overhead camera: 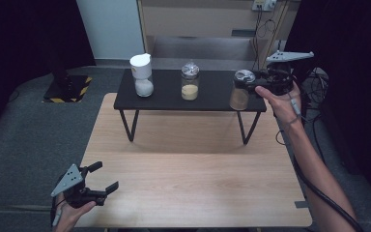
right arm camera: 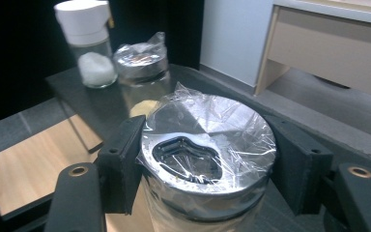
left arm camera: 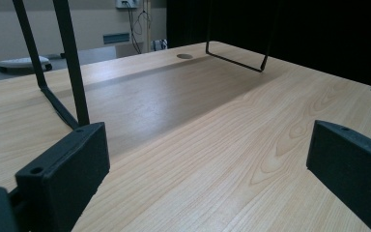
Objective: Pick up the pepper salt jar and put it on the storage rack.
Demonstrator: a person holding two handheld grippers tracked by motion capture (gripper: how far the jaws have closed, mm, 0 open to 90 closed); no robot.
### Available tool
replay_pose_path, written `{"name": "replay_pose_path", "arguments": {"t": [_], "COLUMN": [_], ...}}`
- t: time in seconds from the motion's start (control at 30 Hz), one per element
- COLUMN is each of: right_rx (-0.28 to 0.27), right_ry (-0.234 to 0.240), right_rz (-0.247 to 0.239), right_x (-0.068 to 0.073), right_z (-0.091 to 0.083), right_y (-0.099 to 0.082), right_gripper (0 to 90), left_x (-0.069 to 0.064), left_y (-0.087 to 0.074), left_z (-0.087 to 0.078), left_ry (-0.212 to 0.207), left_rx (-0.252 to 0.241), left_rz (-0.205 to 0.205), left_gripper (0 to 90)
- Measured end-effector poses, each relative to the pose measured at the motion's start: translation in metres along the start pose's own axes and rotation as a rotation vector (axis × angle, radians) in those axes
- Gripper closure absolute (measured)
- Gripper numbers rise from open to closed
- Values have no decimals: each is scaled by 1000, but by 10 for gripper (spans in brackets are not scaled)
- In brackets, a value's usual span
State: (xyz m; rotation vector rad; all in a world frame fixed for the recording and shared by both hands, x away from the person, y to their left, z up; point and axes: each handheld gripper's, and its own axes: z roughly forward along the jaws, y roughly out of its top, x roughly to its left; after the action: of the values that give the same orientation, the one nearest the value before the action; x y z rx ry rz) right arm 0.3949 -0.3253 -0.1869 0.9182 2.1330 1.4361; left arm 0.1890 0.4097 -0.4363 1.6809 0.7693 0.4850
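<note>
A glass jar [overhead camera: 240, 92] with a metal lid [right arm camera: 207, 145] wrapped in clear film is pinched just under the lid by the fingers [right arm camera: 123, 164] of the right gripper [overhead camera: 251, 83]. It is held upright, long axis vertical, at the right end of the black shelf [overhead camera: 212, 99] on the counter [overhead camera: 188, 183]. The left gripper [overhead camera: 104, 181] is held near the counter's front left corner with its fingers [left arm camera: 63, 179] spread, nothing between them.

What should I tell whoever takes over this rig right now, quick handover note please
Right tongs: shut on the foil-capped jar at its lid, at the right end of the black shelf.
Left tongs: open, holding nothing, low over the wooden table near its front left corner.
On the shelf: white-lidded jar at left, middle jar with pale yellow contents.
Done: one jar gripped.
Left: probably carry it off the shelf; the other two are untouched.
</note>
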Motion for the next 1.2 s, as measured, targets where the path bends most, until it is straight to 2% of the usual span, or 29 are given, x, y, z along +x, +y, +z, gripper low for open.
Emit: {"name": "replay_pose_path", "arguments": {"t": [0.53,1.2], "right_rx": [0,14], "right_ry": [-90,-137], "right_rz": [23,39], "right_x": [-5,-6], "right_z": [26,54], "right_y": [7,3], "right_gripper": [353,353], "left_x": [1,1], "left_y": [0,0], "left_z": [0,0], "left_ry": [-3,-8], "left_rx": [-1,-1], "left_rz": [0,0], "left_gripper": [3,3]}}
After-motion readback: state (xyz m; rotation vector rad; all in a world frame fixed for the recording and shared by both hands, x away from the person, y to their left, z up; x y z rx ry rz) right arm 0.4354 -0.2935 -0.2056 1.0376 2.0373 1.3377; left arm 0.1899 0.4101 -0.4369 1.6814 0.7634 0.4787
